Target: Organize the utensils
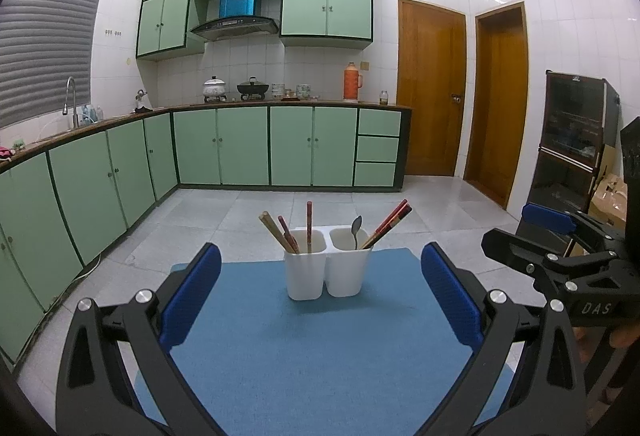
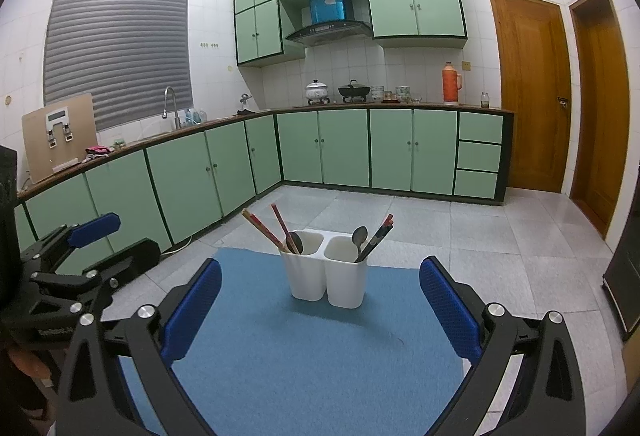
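Setting: a kitchen with green cabinets [image 1: 224, 144], a tiled floor [image 1: 440, 212] and two wooden doors [image 1: 430, 92]; a blue mat [image 1: 320, 356] covered the work surface in the foreground.
Utensil holder: a white two-compartment holder [image 1: 325, 268] stood upright on the far half of the mat, roughly centred between both grippers' fingers in each wrist view, and well apart from them.
Left compartment: held several chopsticks [image 1: 276, 232], leaning left or near upright. The right wrist view also showed a dark spoon [image 2: 295, 242] in this compartment; in the left wrist view it was hidden.
Right compartment: held a metal spoon [image 1: 356, 230], bowl end up, and a bundle of dark and red chopsticks [image 1: 390, 222] leaning to the right.
Left gripper: the left gripper [image 1: 320, 296] hovered above the near part of the mat, aimed at the holder. Its blue-padded fingers [image 1: 192, 296] were spread wide with nothing between them.
Right gripper: the right gripper [image 2: 320, 306] hovered at a similar height, also aimed at the holder. Its blue pads [image 2: 450, 308] were spread wide and held nothing.
Cross-view: each gripper appeared at the edge of the other's view, the right gripper [image 1: 560, 236] to the right of the mat, with its fingers apart there too.
Contact: neither gripper touched the holder, the utensils or the mat.
Countertop: a white pot [image 1: 215, 87], a dark wok [image 1: 253, 88] and an orange thermos [image 1: 352, 82] stood at the back; a faucet [image 1: 71, 100] stood at left.
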`<state>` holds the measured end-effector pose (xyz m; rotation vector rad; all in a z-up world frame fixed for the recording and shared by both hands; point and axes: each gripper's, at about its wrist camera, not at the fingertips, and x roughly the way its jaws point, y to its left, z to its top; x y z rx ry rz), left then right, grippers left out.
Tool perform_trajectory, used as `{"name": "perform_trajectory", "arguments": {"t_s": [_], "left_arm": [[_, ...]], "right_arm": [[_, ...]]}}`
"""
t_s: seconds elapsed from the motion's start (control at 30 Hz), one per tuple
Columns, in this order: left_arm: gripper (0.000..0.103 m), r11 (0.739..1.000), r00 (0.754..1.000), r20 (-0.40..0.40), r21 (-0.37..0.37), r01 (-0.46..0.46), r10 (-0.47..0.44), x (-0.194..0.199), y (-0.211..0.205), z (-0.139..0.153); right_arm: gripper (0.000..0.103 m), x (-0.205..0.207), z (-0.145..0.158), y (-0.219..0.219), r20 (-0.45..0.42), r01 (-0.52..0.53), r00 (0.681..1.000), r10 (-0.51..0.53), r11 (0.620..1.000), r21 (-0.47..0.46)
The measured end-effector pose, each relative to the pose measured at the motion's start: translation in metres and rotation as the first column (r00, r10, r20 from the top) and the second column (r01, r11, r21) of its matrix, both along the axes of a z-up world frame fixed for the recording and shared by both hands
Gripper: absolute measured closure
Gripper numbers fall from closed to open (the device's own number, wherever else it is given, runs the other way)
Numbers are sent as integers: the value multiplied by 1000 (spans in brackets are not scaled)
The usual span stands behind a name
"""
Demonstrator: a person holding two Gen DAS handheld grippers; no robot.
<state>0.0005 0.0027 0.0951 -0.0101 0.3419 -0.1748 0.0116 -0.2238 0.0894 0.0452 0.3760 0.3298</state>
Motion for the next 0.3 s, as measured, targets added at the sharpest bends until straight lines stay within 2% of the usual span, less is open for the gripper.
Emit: {"name": "perform_trajectory", "arguments": {"t_s": [0.3], "left_arm": [[6,1000,1000,-10,-8,-9,9,1,3,3]], "right_arm": [[6,2,1,0,-2,0,1000,0,1000,-1]]}}
